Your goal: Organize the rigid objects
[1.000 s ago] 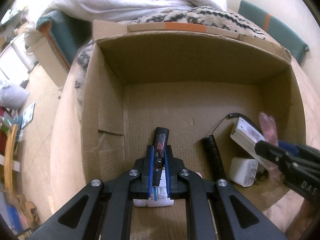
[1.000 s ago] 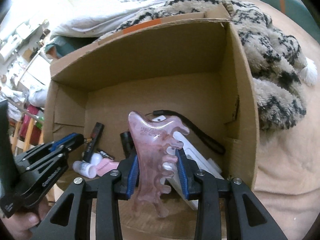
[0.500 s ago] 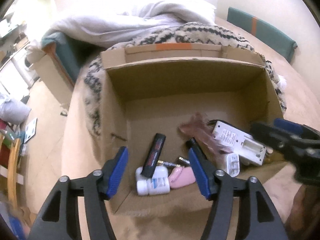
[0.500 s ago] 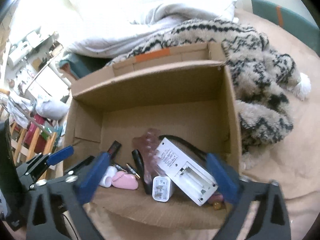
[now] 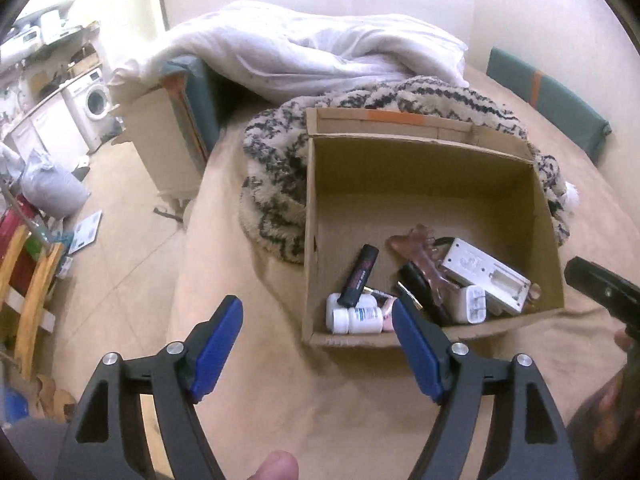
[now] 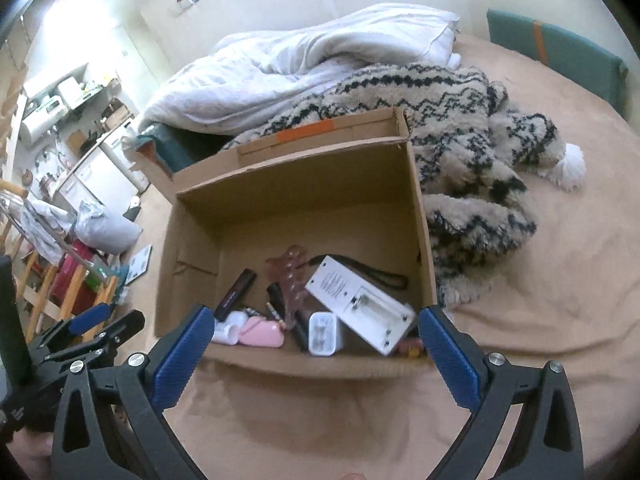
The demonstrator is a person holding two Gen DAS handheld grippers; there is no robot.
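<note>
Step in hand: both tools are out of the cardboard box [image 6: 416, 216] and empty; I judge a drop-off finished and the next pick not yet begun.
Left gripper [image 5: 318, 344]: tongs spread wide, nothing between them, hanging over the bedcover at 7 o'clock of the box.
Right gripper [image 6: 316, 354]: tongs spread wide too, empty, just short of the box's near wall at 6 o'clock.
Where the goods lie: all clustered along the near wall of the box; the far half at 12 o'clock is bare cardboard.
Count, white: one white device [image 6: 360, 300] with a black strap at 4 o'clock, one white charger cube [image 6: 326, 334], two small white bottles [image 5: 354, 317].
Count, dark: one black tube with red print [image 5: 359, 276] at 9 o'clock, one black torch-like stick [image 5: 420, 286].
Count, pink: one translucent pink comb [image 5: 420, 250] mid-box, one pink case [image 6: 262, 332].
Unclear: small metallic bits by the bottles; too small to count.
Next move: I see no loose rigid item on the bedcover, so it calls for finding one, or tidying the heap inside.
</note>
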